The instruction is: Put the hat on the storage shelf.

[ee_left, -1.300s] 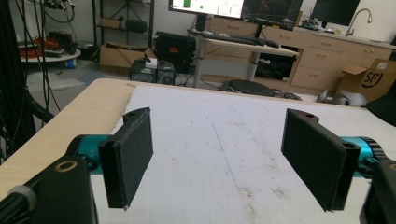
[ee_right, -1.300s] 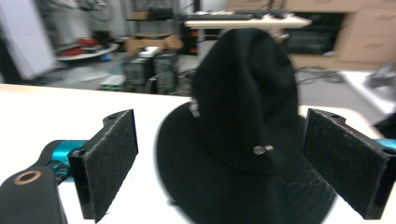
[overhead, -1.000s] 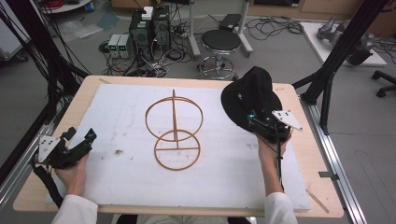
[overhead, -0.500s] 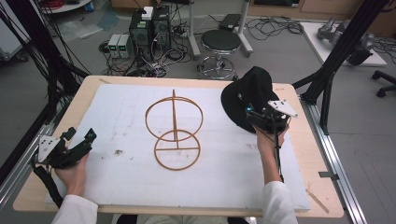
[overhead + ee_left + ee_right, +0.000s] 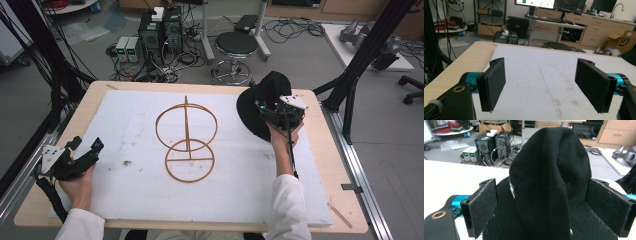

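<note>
A black hat [image 5: 260,102] stands on its brim at the right side of the white mat [image 5: 140,190]. My right gripper [image 5: 266,112] is at the hat's near side. In the right gripper view its jaws stand wide open on either side of the hat's crown [image 5: 549,182], not pressing it. A wooden stand [image 5: 186,130], made of an upright ring on a rod over a flat base ring, sits at the mat's middle. My left gripper [image 5: 86,145] rests open at the near left, its pads [image 5: 495,82] apart over bare mat.
The wooden table [image 5: 45,200] carries the mat, which has a few dirt marks [image 5: 125,162]. Black frame posts [image 5: 360,55] rise at the table's right and left. A stool [image 5: 237,45] and electronics boxes [image 5: 150,32] stand on the floor beyond the far edge.
My right gripper has moved forward and slightly left, closer in on the hat. The left gripper and the wooden stand have stayed put.
</note>
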`<action>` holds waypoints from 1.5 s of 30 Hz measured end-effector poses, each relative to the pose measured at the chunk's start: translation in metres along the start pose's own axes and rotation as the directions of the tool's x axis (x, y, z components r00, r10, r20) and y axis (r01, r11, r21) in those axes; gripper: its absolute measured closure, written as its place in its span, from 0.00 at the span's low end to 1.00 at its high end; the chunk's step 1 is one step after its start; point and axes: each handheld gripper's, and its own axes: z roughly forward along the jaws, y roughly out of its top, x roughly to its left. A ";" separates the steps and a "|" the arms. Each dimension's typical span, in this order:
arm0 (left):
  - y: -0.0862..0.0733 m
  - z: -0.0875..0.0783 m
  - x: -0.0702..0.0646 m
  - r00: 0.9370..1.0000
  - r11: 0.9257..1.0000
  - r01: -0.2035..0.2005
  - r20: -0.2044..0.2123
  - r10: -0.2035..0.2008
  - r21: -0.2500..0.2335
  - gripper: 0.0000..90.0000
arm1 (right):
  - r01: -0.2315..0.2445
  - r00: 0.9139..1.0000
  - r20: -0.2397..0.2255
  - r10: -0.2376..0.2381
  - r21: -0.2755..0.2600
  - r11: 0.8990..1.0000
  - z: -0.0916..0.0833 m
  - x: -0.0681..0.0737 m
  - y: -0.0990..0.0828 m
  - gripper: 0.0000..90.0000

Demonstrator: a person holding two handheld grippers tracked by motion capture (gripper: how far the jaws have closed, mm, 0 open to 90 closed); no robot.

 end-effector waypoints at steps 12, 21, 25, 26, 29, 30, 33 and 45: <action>0.000 0.001 0.000 1.000 1.000 -0.001 -0.002 0.001 -0.004 0.28 | -0.073 0.996 0.057 0.069 0.056 0.996 0.034 -0.018 -0.008 0.11; 0.000 0.003 -0.001 1.000 1.000 -0.003 -0.003 0.003 0.000 0.28 | -0.078 0.997 0.024 0.076 0.082 0.994 0.048 -0.022 -0.020 0.11; 0.000 0.003 -0.002 1.000 1.000 -0.003 0.000 0.003 -0.001 0.28 | -0.041 0.999 0.025 0.039 0.065 0.997 0.051 -0.017 -0.021 0.11; 0.000 0.003 -0.002 1.000 1.000 -0.006 0.003 0.006 0.001 0.28 | -0.060 0.998 0.018 0.060 0.050 0.997 0.051 -0.017 -0.021 0.18; 0.000 0.003 -0.003 1.000 1.000 -0.006 0.005 0.006 0.000 0.28 | -0.052 0.998 0.022 0.051 0.052 0.997 0.051 -0.016 -0.021 0.20; 0.000 0.003 -0.003 1.000 1.000 -0.005 0.005 0.005 -0.001 0.28 | -0.039 0.999 0.017 0.038 0.059 0.998 0.051 -0.016 -0.021 0.22; 0.000 0.003 -0.003 1.000 1.000 -0.008 0.006 0.008 -0.001 0.28 | -0.009 1.000 0.012 0.008 0.070 0.998 0.052 -0.014 -0.021 0.28; 0.000 0.003 -0.003 1.000 1.000 -0.011 0.009 0.011 0.006 0.28 | -0.067 0.998 0.006 0.067 0.077 0.995 0.046 -0.017 -0.017 0.90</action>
